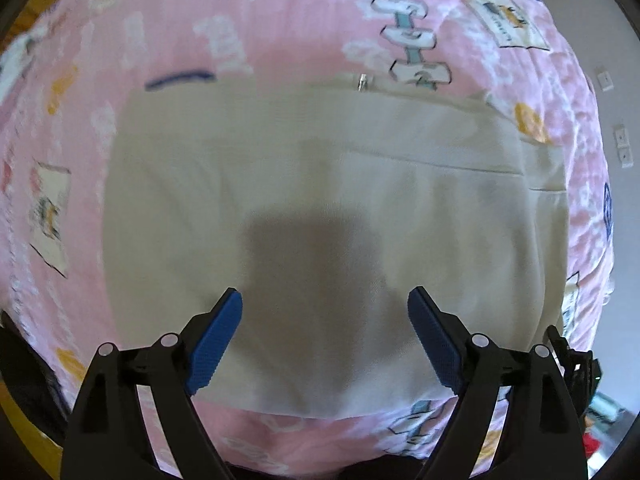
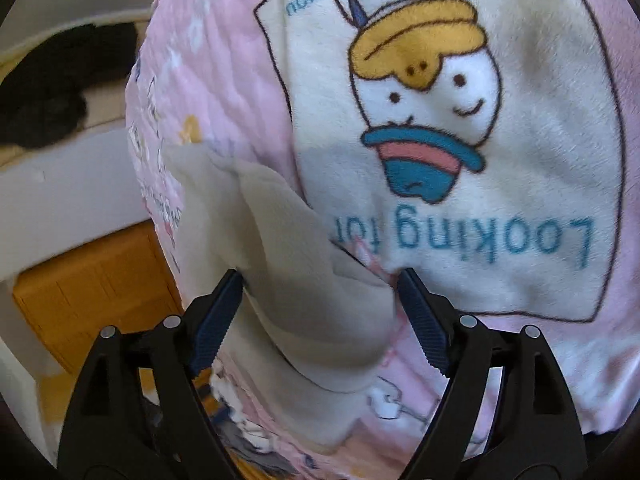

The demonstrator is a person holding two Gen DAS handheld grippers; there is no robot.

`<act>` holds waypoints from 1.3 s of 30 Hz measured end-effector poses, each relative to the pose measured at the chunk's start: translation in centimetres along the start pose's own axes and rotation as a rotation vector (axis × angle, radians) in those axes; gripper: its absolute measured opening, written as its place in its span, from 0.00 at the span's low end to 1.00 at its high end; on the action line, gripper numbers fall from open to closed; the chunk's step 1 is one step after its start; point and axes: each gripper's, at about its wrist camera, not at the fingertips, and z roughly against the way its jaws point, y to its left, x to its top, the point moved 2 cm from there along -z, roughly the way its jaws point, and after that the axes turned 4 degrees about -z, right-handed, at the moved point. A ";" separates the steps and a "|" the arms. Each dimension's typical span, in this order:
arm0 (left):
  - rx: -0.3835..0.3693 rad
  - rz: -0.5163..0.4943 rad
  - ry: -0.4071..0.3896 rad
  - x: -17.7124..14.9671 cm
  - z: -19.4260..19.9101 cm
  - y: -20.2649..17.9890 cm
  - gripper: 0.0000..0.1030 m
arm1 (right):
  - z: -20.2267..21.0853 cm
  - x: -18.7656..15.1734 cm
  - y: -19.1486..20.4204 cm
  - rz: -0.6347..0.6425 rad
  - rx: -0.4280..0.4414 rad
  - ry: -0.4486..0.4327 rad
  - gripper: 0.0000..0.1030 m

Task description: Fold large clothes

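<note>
On the pink blanket (image 2: pixel 248 92), a cream panel (image 2: pixel 552 184) reads upside down: "Looking for" below the cartoon duck (image 2: pixel 424 92), the last word seemingly cut off by cloth, and "like you" above it.

A pink blanket (image 1: pixel 280 20) covers the bed, printed with pale cartoon panels. One panel (image 2: pixel 460 140) shows a white-faced figure in a yellow cap, with the words "Looking for" in blue below it, upside down in the right wrist view. Past the bed's edge stands a wooden cabinet (image 2: pixel 92 292), and on a white ledge beyond it lies a black bundle (image 2: pixel 60 80). On the wall sit white switches (image 1: pixel 622 146).
</note>
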 end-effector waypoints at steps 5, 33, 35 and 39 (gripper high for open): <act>-0.066 0.056 0.092 0.3 -3.4 0.6 0.79 | 0.3 0.1 0.3 -0.064 0.043 -0.039 0.79; -0.078 0.118 0.079 -2.5 -6.1 3.6 0.01 | -2.5 -3.5 10.6 0.521 0.065 0.040 0.32; -0.043 0.117 0.071 -2.5 -8.0 4.2 0.02 | -2.9 -5.1 13.0 0.627 0.047 0.058 0.30; -0.023 0.132 0.077 -2.1 -9.9 4.3 0.01 | -4.1 -8.0 16.2 0.760 0.027 0.112 0.30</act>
